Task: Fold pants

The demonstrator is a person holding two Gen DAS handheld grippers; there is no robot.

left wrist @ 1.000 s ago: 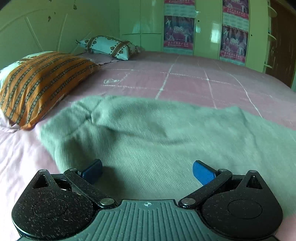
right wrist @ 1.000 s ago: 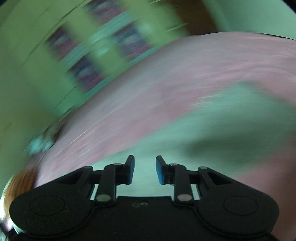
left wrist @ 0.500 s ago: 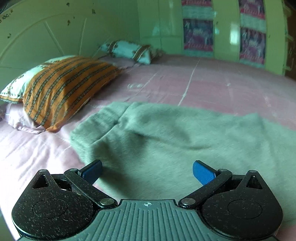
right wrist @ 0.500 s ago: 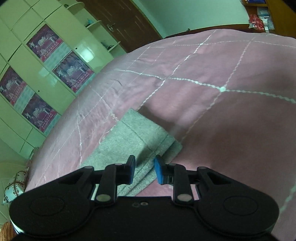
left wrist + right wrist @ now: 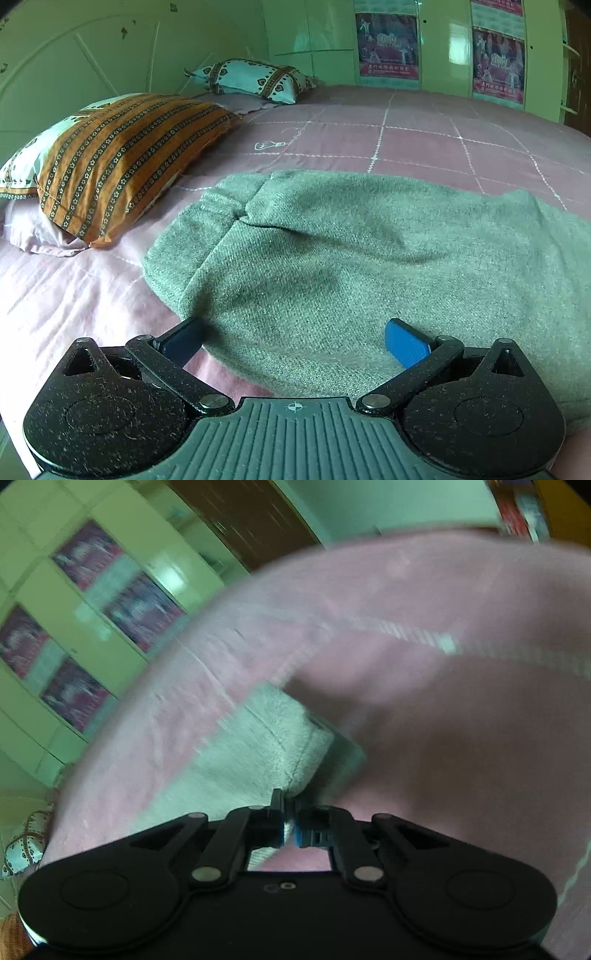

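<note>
— On the pink quilted bedspread (image 5: 406, 140), seen from the left wrist, where do the grey-green woven fabric pants (image 5: 351, 258) lie?

— Straight ahead of the left gripper (image 5: 295, 339) and running off to its right. The rounded near end sits between the two blue pads, and the cloth's long axis stretches away rightward across the bed. The jaws stand wide apart, holding nothing. An orange striped pillow (image 5: 122, 162) lies well off to the left, with a white patterned pillow (image 5: 255, 79) further back by the headboard.

— And from the right wrist?

— Blurred, but the right gripper (image 5: 290, 825) has its fingers pressed together on what looks like the hemmed edge of the pants (image 5: 258, 753), a sliver of pale cloth showing between the pads. The fabric runs forward and to the left from there, toward the green wardrobe (image 5: 92, 602).

— So which hand leads?

— I'd judge the right one, since it alone has a hold. The fold likely carries that far end along the long axis toward the left gripper's end, which could pin or grasp the waist side.
</note>
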